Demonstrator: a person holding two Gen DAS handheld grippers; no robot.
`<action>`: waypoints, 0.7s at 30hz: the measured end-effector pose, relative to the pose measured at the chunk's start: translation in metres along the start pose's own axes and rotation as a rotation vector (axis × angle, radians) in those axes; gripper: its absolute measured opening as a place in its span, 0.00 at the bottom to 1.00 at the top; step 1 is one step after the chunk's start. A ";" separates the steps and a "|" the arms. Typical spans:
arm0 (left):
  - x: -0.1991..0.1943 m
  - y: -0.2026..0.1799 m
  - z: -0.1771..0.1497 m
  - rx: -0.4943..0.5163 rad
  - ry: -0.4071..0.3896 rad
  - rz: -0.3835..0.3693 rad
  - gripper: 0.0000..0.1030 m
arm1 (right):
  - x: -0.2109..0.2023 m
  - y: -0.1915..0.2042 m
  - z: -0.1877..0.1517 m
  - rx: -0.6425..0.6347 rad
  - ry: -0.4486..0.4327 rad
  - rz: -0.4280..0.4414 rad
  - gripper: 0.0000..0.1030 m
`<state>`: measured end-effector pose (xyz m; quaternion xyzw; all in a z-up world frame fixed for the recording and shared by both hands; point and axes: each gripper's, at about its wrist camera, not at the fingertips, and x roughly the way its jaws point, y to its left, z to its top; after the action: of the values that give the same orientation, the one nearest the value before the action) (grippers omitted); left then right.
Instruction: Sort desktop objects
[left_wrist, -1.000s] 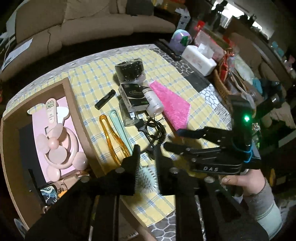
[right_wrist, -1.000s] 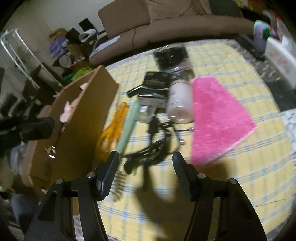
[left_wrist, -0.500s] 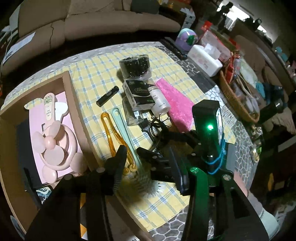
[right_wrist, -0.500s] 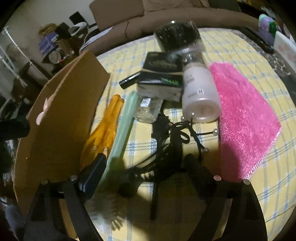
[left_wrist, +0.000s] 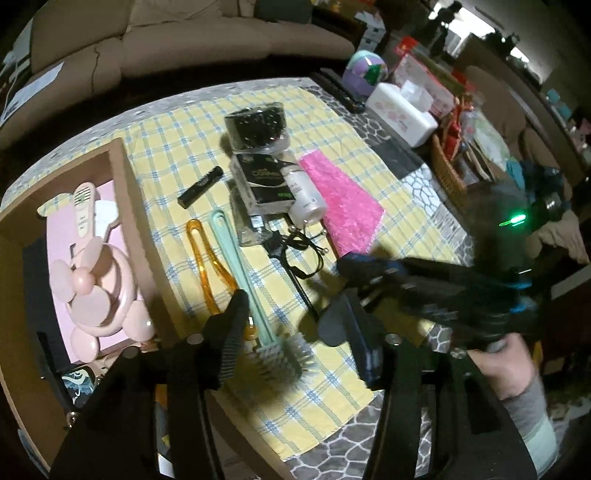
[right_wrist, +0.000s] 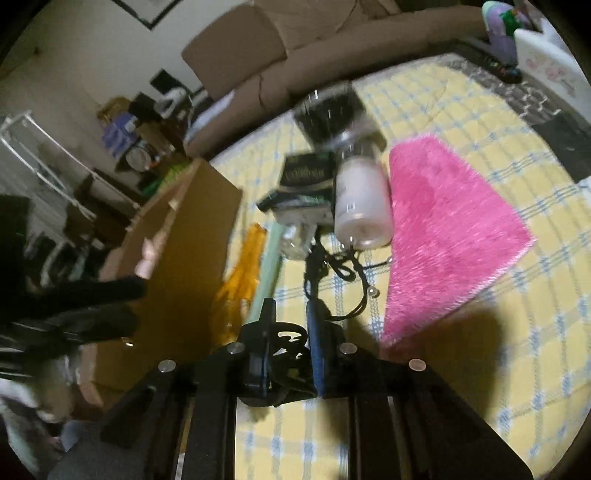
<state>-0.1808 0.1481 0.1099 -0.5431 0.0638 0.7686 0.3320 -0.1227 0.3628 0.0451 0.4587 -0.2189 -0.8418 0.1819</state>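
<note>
L tool (left_wrist: 291, 317) open over green brush (left_wrist: 255, 291); R tool (left_wrist: 354, 273) holds black cable (left_wrist: 299, 266).

A long brown fabric sofa (left_wrist: 184, 40) stands at 12 o'clock behind the table. At 2 o'clock, a woven wicker basket (left_wrist: 448, 173) holds red packets.

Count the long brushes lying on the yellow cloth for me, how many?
2: the orange brush beside the cardboard box, and the green brush right next to it. Another could hide behind the grippers.
</note>
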 end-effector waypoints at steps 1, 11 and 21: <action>0.002 -0.003 0.001 0.007 0.006 0.004 0.54 | -0.011 0.001 0.002 0.000 -0.020 0.006 0.15; 0.077 -0.040 0.009 0.094 0.138 0.149 0.59 | -0.084 -0.011 0.007 0.020 -0.152 -0.053 0.15; 0.143 -0.037 0.042 0.082 0.190 0.308 0.51 | -0.092 -0.042 0.009 0.044 -0.142 -0.028 0.16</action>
<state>-0.2198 0.2588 0.0104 -0.5832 0.2086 0.7523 0.2246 -0.0876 0.4460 0.0907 0.4045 -0.2433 -0.8697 0.1442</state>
